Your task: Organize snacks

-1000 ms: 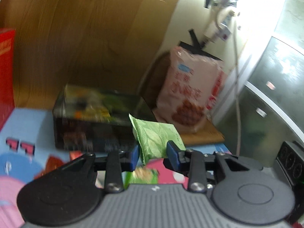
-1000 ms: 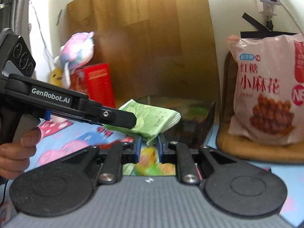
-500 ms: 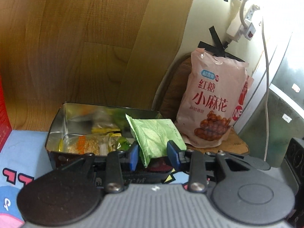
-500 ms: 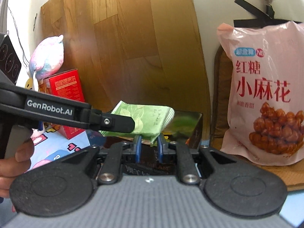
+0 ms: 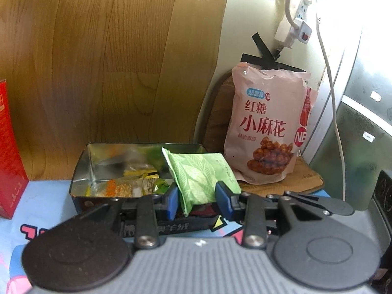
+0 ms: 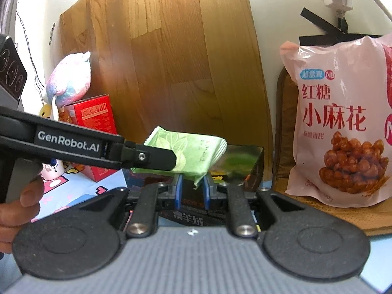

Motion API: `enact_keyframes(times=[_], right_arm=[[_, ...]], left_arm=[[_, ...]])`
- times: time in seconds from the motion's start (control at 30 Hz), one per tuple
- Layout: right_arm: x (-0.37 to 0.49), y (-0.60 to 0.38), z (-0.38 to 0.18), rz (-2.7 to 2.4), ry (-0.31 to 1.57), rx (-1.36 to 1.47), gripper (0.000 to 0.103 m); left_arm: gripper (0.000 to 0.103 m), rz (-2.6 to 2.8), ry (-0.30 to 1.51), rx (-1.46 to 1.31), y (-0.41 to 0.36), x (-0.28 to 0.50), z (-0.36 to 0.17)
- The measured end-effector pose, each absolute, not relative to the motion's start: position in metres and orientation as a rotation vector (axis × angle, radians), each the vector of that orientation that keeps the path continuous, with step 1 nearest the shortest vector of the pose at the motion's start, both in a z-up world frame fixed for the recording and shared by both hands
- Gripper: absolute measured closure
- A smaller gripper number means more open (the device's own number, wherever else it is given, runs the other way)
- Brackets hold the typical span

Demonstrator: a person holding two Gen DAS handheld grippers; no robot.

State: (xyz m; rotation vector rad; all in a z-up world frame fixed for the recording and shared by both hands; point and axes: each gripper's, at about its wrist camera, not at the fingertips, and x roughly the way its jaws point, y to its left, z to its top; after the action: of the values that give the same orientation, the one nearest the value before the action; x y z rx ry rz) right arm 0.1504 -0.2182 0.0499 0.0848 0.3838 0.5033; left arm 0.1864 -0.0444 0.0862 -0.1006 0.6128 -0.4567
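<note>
A green leaf-print snack packet (image 5: 201,176) is held by both grippers just above the near right corner of an open metal tin (image 5: 83,169). My left gripper (image 5: 197,199) is shut on the packet's lower end. My right gripper (image 6: 192,188) is shut on another corner of the same packet (image 6: 193,150). The tin holds several small snack packets (image 5: 132,183). In the right wrist view the left gripper's arm (image 6: 73,147) crosses in from the left and the tin (image 6: 245,161) sits behind the packet.
A big pink snack bag (image 5: 267,127) leans on the wall at right, on a woven mat (image 5: 303,183). A red box (image 5: 8,147) stands at left. A wooden board (image 5: 110,61) backs the tin. A plush toy (image 6: 69,78) sits far left.
Both grippers have carried the green packet forward and up toward the tin. The tin's inside now shows, and the packet sits over its near right corner.
</note>
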Motion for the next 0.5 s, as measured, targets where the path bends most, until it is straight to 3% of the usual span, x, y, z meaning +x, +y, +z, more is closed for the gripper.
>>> enact_keyframes(times=[0.5], right_arm=[[0.1508,-0.2171,0.0470,0.508,0.376,0.086,0.083]], left_arm=[[0.069,-0.458,0.628,-0.103,-0.0430,0.1859,0.0848]])
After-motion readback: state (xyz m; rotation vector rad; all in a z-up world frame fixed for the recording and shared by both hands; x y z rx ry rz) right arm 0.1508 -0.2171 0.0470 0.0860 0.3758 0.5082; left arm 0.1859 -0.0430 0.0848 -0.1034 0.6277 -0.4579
